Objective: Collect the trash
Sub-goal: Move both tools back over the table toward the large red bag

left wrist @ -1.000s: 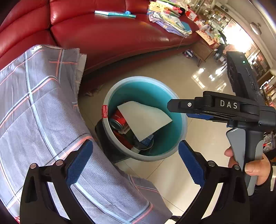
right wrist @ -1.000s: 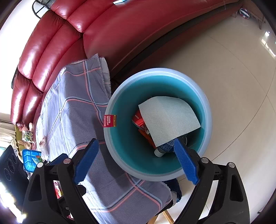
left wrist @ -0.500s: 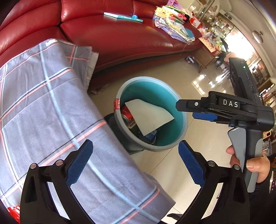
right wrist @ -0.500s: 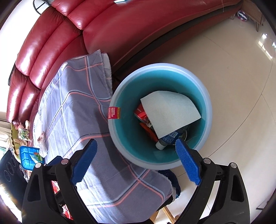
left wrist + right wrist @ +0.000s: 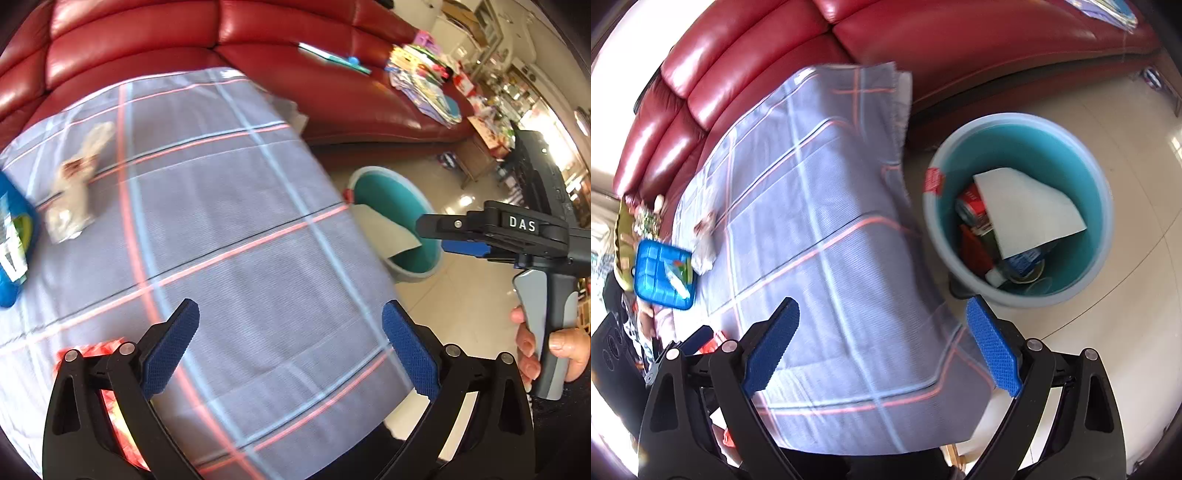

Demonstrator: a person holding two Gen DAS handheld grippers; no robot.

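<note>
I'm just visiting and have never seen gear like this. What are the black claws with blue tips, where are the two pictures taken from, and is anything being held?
They are hand-held grippers, one per hand, each with a camera looking along its fingers. The left gripper and right gripper are both open and hold nothing. The left view also shows the person's hand gripping the right tool's handle. Below is a checked cloth with a crumpled wrapper and a blue packet. On the floor beside it stands a teal bucket already holding a paper sheet and a can.

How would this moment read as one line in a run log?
left gripper: open, empty | right gripper: open, empty | bin: holds paper, can
</note>
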